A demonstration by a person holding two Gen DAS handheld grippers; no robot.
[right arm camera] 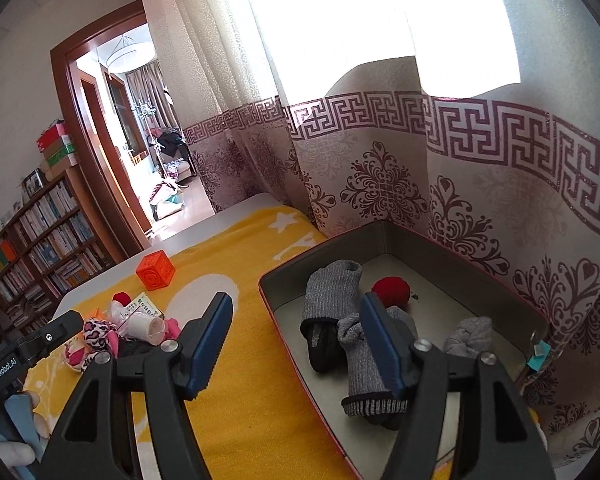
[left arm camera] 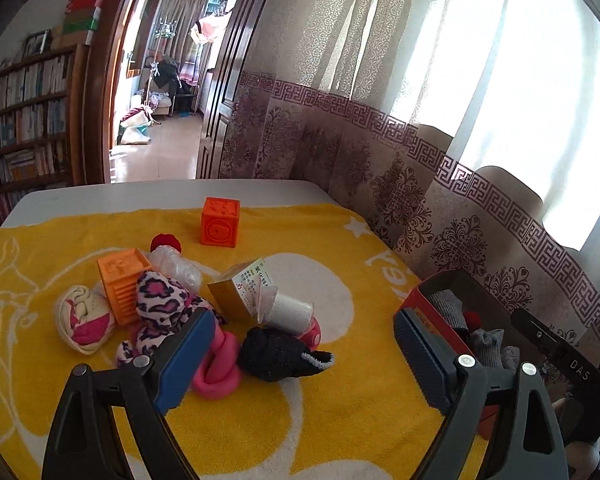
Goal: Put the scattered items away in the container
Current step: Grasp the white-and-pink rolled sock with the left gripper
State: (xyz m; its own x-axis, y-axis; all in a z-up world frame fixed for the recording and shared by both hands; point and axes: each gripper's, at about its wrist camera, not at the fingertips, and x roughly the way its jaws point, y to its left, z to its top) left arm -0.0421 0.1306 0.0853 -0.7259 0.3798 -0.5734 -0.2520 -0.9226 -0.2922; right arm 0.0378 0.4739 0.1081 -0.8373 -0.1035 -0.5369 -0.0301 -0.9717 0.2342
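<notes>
**On a yellow-blanketed table: two empty grippers, a pile of items, a part-filled tin**

Nearest in the left wrist view, the left gripper (left arm camera: 304, 354) has its blue-padded fingers (left arm camera: 184, 356) spread wide apart, gripping nothing. Between and just beyond them on the yellow blanket (left arm camera: 340, 412) lies a black knitted sock (left arm camera: 278, 354), touching a knotted pink sock (left arm camera: 218, 372) beside the left-side finger. Behind these sit a white roll (left arm camera: 290, 312), a small printed box (left arm camera: 240, 286), a leopard-print sock (left arm camera: 162, 304), a pink and cream bundle (left arm camera: 84, 318), an orange ribbed block (left arm camera: 122, 282), a clear plastic bottle (left arm camera: 176, 266) and a red ball (left arm camera: 166, 243). Farther back an orange cube (left arm camera: 220, 222) stands alone, well apart from the pile.

In the right wrist view, the right gripper (right arm camera: 296, 344) also has its fingers apart and empty, hanging over the near rim of the container (right arm camera: 284, 312), a shallow metal tin with a red outer edge. Inside lie several grey socks (right arm camera: 328, 292), one black-lined, a rolled grey bundle (right arm camera: 470, 336) and a red yarn ball (right arm camera: 392, 290). A patterned curtain (right arm camera: 480, 184) hangs right behind the tin.
</notes>
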